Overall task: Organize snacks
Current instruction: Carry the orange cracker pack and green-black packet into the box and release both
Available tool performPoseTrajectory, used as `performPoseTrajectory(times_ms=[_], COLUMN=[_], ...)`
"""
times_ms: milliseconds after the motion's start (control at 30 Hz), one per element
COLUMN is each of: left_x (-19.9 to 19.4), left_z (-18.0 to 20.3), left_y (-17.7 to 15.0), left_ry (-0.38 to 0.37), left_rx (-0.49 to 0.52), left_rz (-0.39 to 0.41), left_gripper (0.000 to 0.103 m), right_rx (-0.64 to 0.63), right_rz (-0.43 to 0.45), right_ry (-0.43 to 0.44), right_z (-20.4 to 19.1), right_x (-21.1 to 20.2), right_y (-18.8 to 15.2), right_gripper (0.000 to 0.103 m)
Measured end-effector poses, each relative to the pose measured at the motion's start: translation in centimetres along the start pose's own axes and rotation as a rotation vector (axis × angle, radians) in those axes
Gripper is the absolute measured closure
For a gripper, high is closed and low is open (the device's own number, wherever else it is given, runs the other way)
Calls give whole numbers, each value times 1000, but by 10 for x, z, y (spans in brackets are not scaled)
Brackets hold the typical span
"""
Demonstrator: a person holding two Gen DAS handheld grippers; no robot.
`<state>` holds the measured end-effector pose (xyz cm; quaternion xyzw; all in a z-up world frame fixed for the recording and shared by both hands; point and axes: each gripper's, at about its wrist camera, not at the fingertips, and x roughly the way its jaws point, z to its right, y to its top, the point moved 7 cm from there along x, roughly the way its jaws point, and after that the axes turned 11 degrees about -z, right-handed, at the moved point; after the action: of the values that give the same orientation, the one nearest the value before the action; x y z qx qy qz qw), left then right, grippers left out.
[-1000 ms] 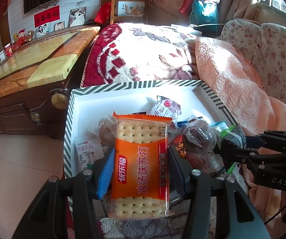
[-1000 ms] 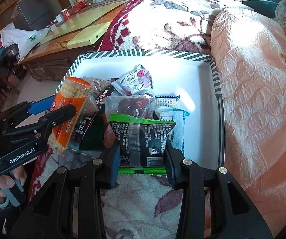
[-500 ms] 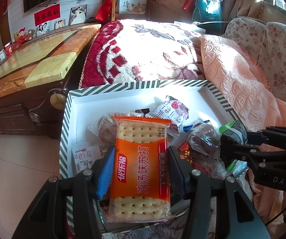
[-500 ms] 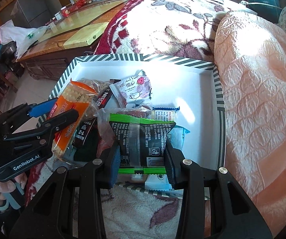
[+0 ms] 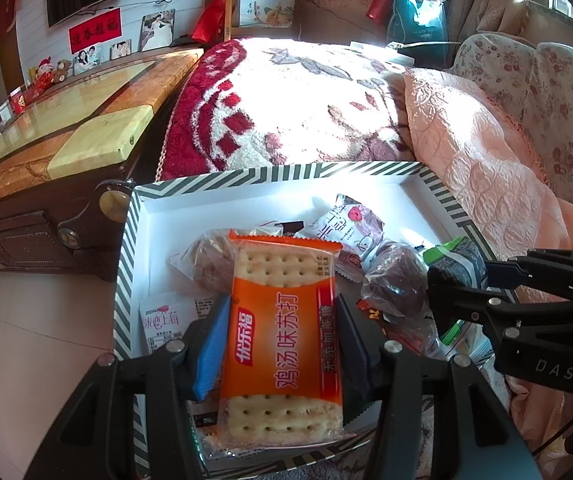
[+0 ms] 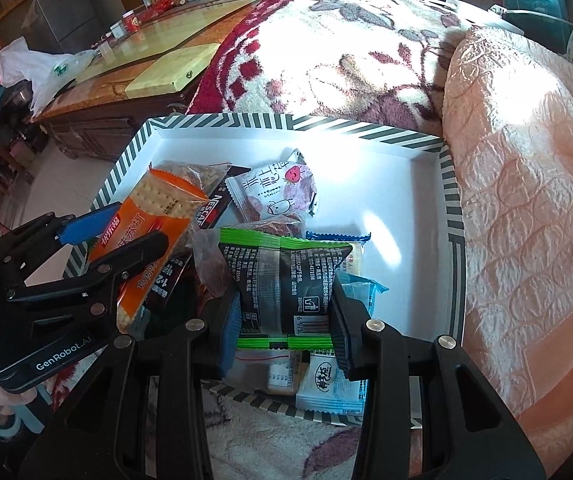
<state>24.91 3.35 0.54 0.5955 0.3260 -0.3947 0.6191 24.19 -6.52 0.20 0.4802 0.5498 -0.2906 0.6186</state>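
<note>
Both grippers have moved forward over the striped box since 1 second ago. Its right half is bare white floor. Left gripper clamps 1 orange cracker pack between its jaws above the box's left side; right gripper clamps 1 black-and-green packet near the front edge, over 2 pale blue packets.

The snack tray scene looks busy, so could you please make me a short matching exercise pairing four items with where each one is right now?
Items:
1. orange cracker pack
2. black and green packet
3. white strawberry pouch
4. light blue wrapper

Places:
A. lying loose in the striped tray
B. clamped in the right gripper
C. clamped in the left gripper
D. on the tray's near rim

Pairs: 1-C, 2-B, 3-A, 4-D
</note>
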Motion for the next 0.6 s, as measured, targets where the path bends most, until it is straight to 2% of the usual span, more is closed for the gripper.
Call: performPoseTrajectory(times_ms=[167,233,300,367,500,600], left_x=[2,3,4,0,-12,-24], left_z=[-1,-3,-4,-6,-11,-15], left_y=[-1,-2,-2,-1,4,5], left_ry=[0,4,11,21,18,20], left_rx=[-6,-13,-17,-23,-52,-68], left_rz=[-2,-10,-13,-1,31,53], left_gripper=[46,40,34,31,21,18], right_rx=[7,18,24,27,33,38], right_rz=[-8,-11,-9,-6,11,25], right_ry=[4,11,15,10,21,22], right_z=[1,2,3,4,3,3], right_x=[1,0,-2,-3,-11,-18], right_y=[-1,-1,-1,-2,-3,-3], right_gripper=[63,62,52,48,48,46])
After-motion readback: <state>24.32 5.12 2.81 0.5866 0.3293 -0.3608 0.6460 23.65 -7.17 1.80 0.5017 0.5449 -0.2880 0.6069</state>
